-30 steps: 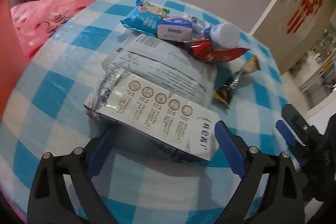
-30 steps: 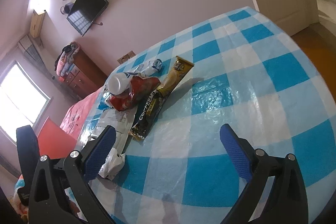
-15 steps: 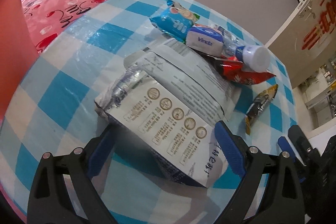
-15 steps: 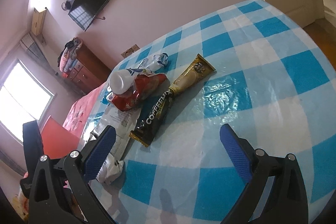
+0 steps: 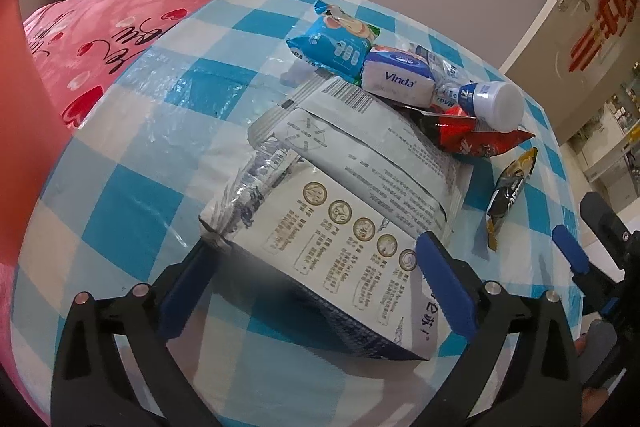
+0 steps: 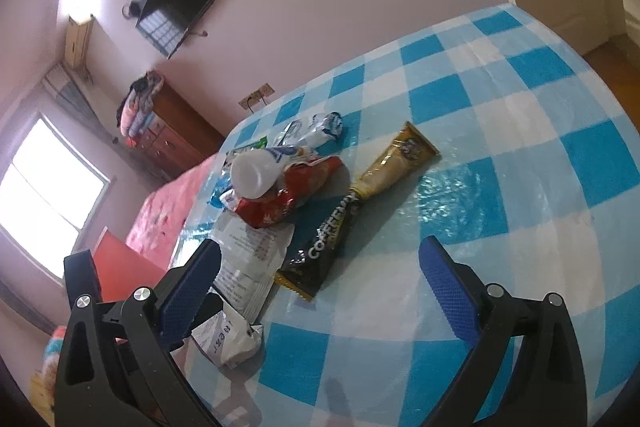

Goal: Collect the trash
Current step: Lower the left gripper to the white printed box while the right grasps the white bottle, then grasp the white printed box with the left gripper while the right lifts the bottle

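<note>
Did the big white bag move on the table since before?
Cannot tell. The big white bag lies against the same red wrapper and tissue pack; it only looks nearer because the camera moved.

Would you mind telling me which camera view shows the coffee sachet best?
The right wrist view: the coffee sachet lies full length on the tablecloth, with its lettering partly readable. In the left wrist view the coffee sachet is small, sits near the right edge and is seen at an angle.

five wrappers, perhaps more hidden, one bottle
</note>
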{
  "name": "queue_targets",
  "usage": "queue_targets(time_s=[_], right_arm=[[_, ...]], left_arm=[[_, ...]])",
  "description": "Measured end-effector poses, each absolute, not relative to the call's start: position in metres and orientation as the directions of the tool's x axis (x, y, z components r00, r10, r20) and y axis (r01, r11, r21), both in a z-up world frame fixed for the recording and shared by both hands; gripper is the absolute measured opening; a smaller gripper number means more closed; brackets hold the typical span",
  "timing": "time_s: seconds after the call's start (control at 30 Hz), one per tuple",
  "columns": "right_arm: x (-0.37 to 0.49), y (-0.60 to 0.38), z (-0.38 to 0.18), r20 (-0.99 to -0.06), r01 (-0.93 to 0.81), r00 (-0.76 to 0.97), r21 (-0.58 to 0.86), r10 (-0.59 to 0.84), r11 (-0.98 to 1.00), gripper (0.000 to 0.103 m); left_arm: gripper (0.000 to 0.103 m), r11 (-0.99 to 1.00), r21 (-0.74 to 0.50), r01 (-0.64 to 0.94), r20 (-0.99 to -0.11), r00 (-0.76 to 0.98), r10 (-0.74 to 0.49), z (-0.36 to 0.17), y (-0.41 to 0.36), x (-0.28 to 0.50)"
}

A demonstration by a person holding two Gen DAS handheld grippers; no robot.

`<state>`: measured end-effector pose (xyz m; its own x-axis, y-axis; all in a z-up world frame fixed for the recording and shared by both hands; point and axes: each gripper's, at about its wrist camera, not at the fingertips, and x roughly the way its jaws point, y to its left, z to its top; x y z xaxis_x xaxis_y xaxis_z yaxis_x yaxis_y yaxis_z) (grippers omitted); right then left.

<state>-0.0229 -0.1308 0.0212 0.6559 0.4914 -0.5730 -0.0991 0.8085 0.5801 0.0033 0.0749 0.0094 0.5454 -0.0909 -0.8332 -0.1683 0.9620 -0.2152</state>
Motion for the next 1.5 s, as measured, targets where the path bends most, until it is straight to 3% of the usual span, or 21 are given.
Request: queue_targets(time_s=[0.3, 0.5, 0.6, 0.67, 0.8, 1.27, 1.5], right_arm=[[0.010, -0.082, 0.050, -0.613, -0.196, 0.661, 0.415, 0.432, 0.888, 0.098], [0.038, -0.045, 0.055, -0.637, -0.255, 0.691, 0.227, 0.341, 0.940, 0.096], [0.052, -0.036, 0.050, -0.652, -0.268, 0.679, 0.210, 0.339, 0.940, 0.076], [0.059, -0.033, 0.042, -0.675, -0.259, 0.664, 0.197, 0.322, 0.946, 0.071], [0.057, -0.043, 0.033, -0.675, -0.236, 0.673, 0.192, 0.303, 0.953, 0.058], [-0.011, -0.091, 0.039, -0.606, -0.213, 0.695, 0.341, 0.387, 0.916, 0.057], [-0.066, -0.096, 0.026, -0.631, -0.218, 0.654, 0.371, 0.417, 0.903, 0.057]], left_arm=[[0.099, 0.956, -0.216, -0.197, -0.823, 0.563, -0.069, 0.008, 0.074, 0.003], [0.099, 0.961, -0.212, -0.178, -0.822, 0.564, -0.077, 0.009, 0.075, 0.001], [0.099, 0.964, -0.210, -0.166, -0.823, 0.561, -0.083, 0.009, 0.076, 0.001], [0.098, 0.966, -0.208, -0.151, -0.825, 0.557, -0.091, 0.009, 0.078, 0.002], [0.098, 0.969, -0.202, -0.144, -0.829, 0.551, -0.091, 0.009, 0.087, -0.001], [0.099, 0.977, -0.169, -0.128, -0.838, 0.541, -0.074, 0.012, 0.115, -0.016], [0.099, 0.984, -0.160, -0.083, -0.853, 0.513, -0.095, 0.014, 0.128, -0.024]])
